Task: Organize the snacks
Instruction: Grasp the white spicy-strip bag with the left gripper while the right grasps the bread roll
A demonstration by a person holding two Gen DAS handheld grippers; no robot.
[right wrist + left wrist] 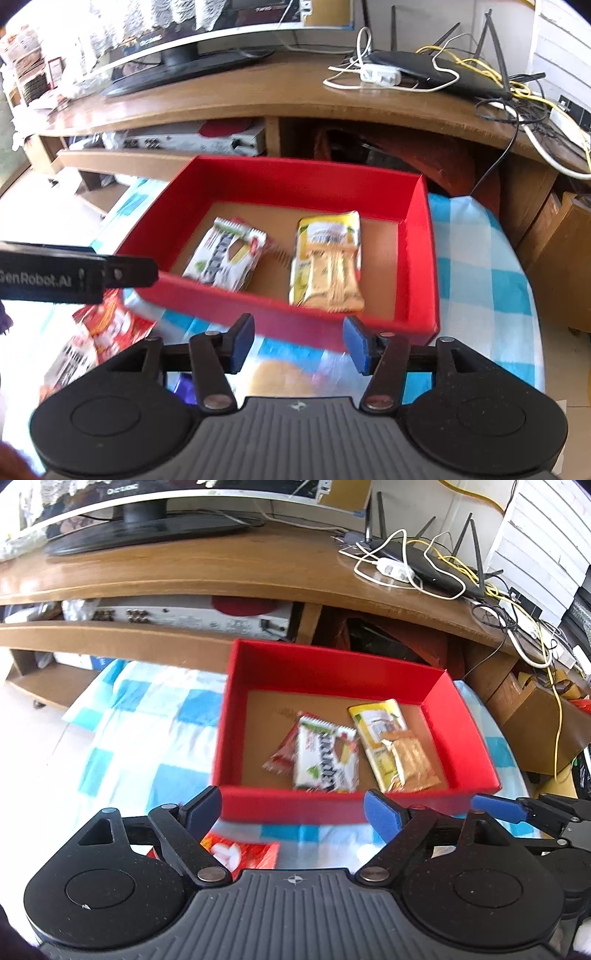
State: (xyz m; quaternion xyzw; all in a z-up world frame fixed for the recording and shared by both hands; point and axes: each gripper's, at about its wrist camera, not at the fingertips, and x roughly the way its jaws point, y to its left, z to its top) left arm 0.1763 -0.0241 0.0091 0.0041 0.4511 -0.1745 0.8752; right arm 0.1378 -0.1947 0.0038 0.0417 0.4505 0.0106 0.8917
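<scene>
Red box (458,734) sits mid-frame on the blue-and-white checked cloth (147,738), brown floor visible inside. Contents: white snack bar wrapper (325,760) lower centre, lying on top of a small red sachet (282,753); yellow packet (376,723) to its right, with a tan biscuit pack (410,760) lying on it. Left gripper (293,812) at bottom of frame, jaws spread wide, nothing between them. Right gripper (299,341) likewise spread, empty, just before the box's near wall. Red-and-white snack bag (107,328) lies on the cloth at lower left, outside the box. Image motion-blurred.
</scene>
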